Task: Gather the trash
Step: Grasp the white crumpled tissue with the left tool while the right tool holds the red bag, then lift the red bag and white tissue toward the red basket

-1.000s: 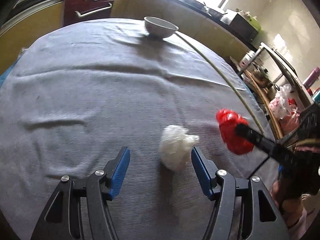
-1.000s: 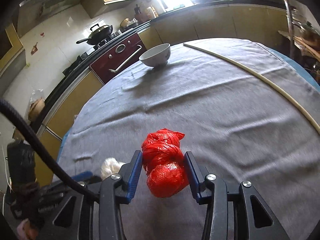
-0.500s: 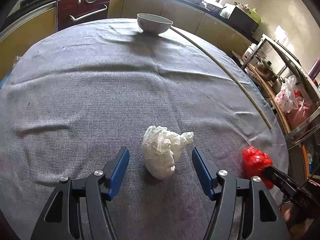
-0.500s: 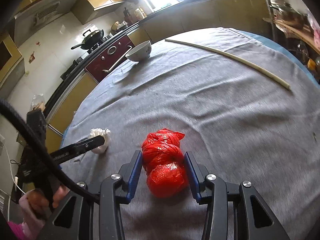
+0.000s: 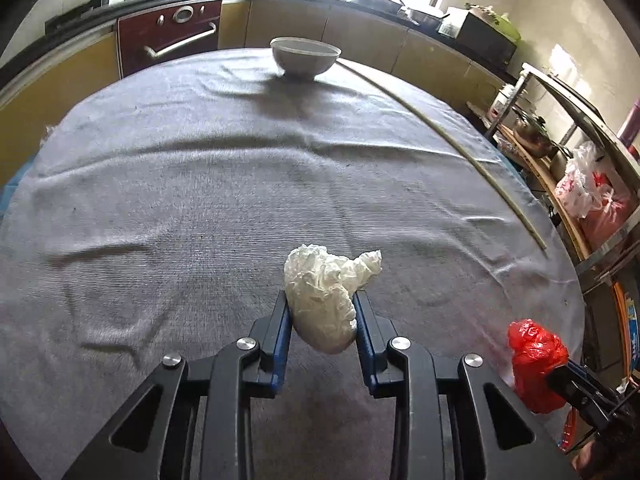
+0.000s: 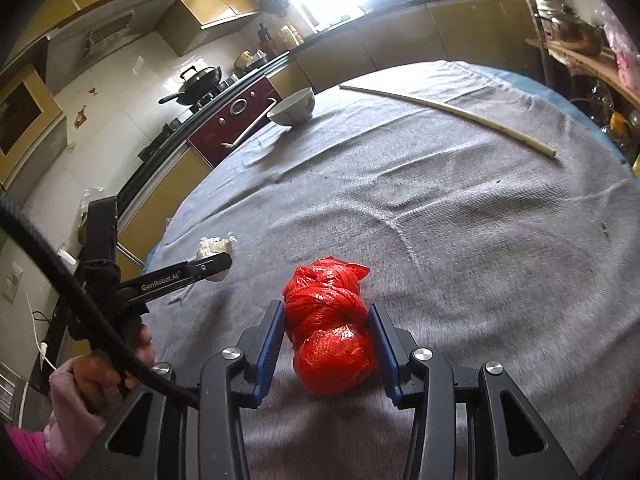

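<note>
1. Since the earlier frame the left gripper (image 5: 322,312) had closed its jaws onto the white crumpled wad (image 5: 326,294), which earlier lay loose between open pads; the wad now sat pinched, its upper half and a loose flap sticking out past the tips.
2. Right gripper (image 6: 326,340) was clamped on the red knotted bag (image 6: 328,328), both blue pads pressing its sides; the bag appeared further toward the near right of the table in the left view (image 5: 536,364) than before.
3. Both trash items were held just over the near part of the grey tablecloth (image 5: 200,184); no bin visible in either view, so drop-off spot unknown.
4. Risks: the wad was soft and held low, so it could slip or tear out on a fast lift; slick red plastic could squeeze out of the pads; dragging either could snag and bunch the wrinkled cloth.
5. Also on the cloth: white bowl (image 5: 306,56) at the far edge, long pale stick (image 5: 460,148) along the right side, well apart from both grippers.
6. Room: kitchen, yellow cabinets, dark red oven (image 5: 170,38), wok on the stove (image 6: 200,80), cluttered rack (image 5: 560,140) at right, bright window behind.
</note>
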Demonstrator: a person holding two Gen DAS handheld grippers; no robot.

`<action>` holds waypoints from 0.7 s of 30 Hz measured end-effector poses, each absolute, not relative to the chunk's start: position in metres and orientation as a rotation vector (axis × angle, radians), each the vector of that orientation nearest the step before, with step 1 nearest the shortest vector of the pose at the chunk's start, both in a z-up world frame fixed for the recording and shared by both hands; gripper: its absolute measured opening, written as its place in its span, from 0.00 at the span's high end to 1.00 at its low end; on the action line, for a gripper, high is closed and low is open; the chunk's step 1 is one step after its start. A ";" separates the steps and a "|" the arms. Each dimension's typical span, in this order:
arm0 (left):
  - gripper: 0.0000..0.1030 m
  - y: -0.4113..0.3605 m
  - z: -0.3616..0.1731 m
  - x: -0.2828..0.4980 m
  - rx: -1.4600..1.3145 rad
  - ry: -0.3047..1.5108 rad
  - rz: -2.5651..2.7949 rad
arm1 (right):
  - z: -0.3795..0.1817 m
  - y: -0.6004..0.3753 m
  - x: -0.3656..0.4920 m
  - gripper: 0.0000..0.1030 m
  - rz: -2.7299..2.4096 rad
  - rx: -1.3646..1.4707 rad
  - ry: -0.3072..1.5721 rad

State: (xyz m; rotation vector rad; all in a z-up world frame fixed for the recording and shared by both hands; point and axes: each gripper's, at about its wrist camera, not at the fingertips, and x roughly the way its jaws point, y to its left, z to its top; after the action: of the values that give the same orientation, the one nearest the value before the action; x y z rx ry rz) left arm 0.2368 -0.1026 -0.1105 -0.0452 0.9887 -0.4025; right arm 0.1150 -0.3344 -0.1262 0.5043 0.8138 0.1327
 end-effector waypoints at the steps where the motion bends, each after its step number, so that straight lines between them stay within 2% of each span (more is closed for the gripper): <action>1: 0.70 -0.104 -0.106 0.231 -0.034 0.978 -0.401 | -0.125 -0.335 0.111 0.55 0.134 0.504 0.809; 21: 0.70 -0.148 -0.043 0.130 0.060 0.850 -0.540 | -0.091 -0.359 0.010 0.55 0.063 0.520 0.700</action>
State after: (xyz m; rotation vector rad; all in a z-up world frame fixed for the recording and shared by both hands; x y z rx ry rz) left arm 0.1303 -0.1484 -0.0434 0.0600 0.8500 -0.5400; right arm 0.0102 -0.3588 -0.0906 0.5199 0.6999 0.0635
